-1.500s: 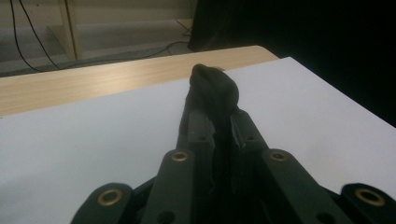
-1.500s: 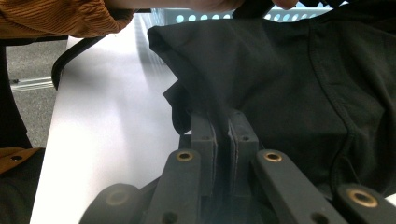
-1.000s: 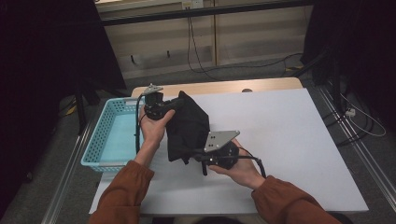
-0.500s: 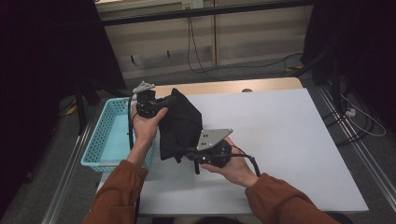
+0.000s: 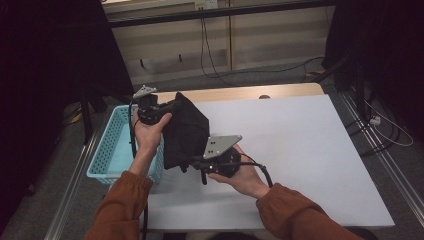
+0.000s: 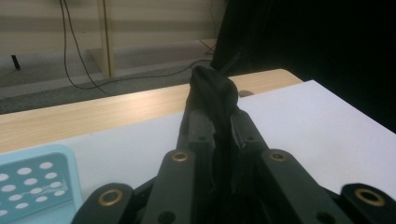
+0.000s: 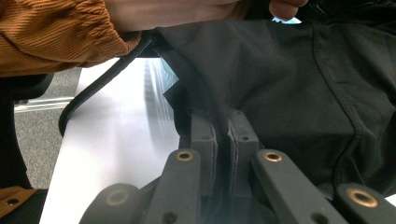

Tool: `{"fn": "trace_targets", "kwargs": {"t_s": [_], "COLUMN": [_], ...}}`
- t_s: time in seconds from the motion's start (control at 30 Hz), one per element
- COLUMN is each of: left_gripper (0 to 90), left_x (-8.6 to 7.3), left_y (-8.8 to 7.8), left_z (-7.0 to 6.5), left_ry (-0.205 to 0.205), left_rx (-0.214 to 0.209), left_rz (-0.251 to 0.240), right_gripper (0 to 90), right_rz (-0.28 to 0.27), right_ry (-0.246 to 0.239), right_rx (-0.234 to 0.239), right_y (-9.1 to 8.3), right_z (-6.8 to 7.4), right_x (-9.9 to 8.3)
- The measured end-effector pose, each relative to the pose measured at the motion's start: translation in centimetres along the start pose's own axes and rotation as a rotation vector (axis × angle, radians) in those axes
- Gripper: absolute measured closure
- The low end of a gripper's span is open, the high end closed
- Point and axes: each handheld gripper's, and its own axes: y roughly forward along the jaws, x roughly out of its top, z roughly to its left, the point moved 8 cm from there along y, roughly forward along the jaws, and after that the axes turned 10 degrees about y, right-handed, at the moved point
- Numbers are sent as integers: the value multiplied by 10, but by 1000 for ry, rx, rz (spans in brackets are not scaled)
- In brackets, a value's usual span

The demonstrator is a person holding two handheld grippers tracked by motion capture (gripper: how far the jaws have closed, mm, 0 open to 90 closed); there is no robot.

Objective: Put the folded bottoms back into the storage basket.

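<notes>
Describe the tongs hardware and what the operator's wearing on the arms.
Both tongs are black, each topped by a grey three-cornered plate with a black cable trailing off. In the gripper views the jaws are flat black bars on linkages with brass-coloured pivot rings. The sleeves are rust-orange corduroy with gathered cuffs.

A black cloth [image 5: 185, 131] hangs folded above the table's left edge, pinched at two corners.

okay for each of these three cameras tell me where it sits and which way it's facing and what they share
High view: above the person's side, looking forward and down at the table; both forearms, left gripper and right gripper show.
Left gripper view: on the left gripper, looking along its jaws across the table toward the floor cables.
Right gripper view: on the right gripper, facing the person's left sleeve.
All share the black cloth.
</notes>
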Motion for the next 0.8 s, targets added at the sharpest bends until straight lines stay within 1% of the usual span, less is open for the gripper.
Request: {"fn": "trace_targets", "kwargs": {"t_s": [0.2, 0.43, 0.57, 0.8], "left_gripper": [813, 813, 813, 814], "left_x": [3, 2, 2, 6], "left_y": [-6, -17, -23, -31], "left_z": [6, 16, 23, 32], "left_ry": [7, -1, -14, -14], "left_rx": [14, 34, 47, 66], "left_rz": [1, 8, -4, -8], "right_gripper": [844, 844, 844, 844], "right_rz": [-9, -16, -26, -39], "right_ry": [-7, -7, -6, -5], "right_rx": [9, 16, 21, 36], "right_y": [6, 14, 17, 28], "right_z": [2, 4, 6, 9], "right_x": [7, 12, 16, 26]}}
